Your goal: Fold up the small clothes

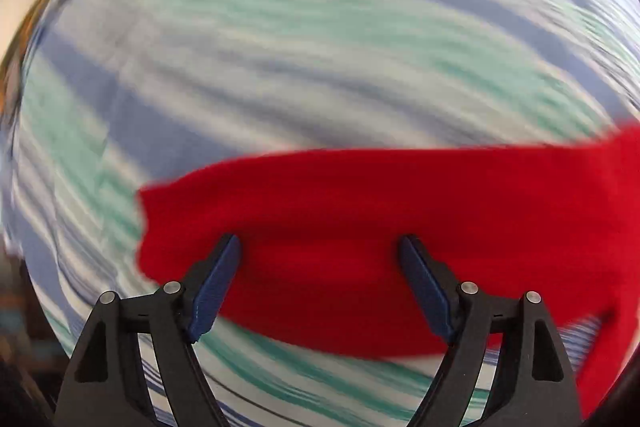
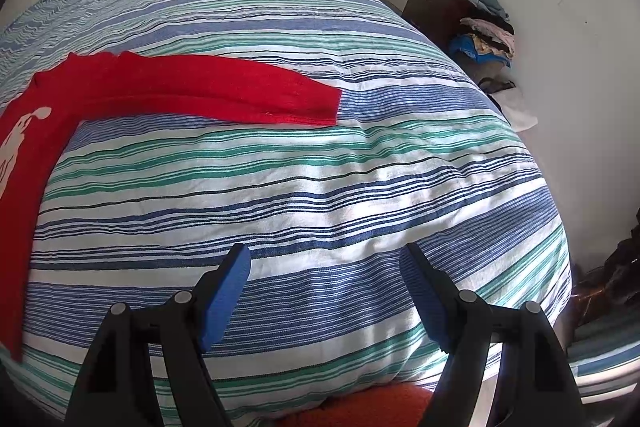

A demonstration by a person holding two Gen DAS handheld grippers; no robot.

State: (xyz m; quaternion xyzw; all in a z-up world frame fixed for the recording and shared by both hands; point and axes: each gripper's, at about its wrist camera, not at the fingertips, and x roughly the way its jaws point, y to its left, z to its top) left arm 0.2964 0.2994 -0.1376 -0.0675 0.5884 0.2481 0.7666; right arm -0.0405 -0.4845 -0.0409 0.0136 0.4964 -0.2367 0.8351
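Your left tool (image 1: 320, 247) hangs spread over the soft red knit sweater's (image 1: 360, 211) sleeve, nothing pinched; it'll flop, so grab the cuff at frame left.

Garment (image 2: 192, 87): bright red knit, white figure motif on body. Bedspread (image 2: 320, 187): white ground, horizontal stripes in blue, navy, teal-green, thin black lines. Left gripper (image 1: 320, 251), right gripper (image 2: 324, 259): black frames, blue ribbed pads. Walls white. Nightstand (image 2: 432, 7): dark brown. Rug (image 2: 360, 407): orange-red.
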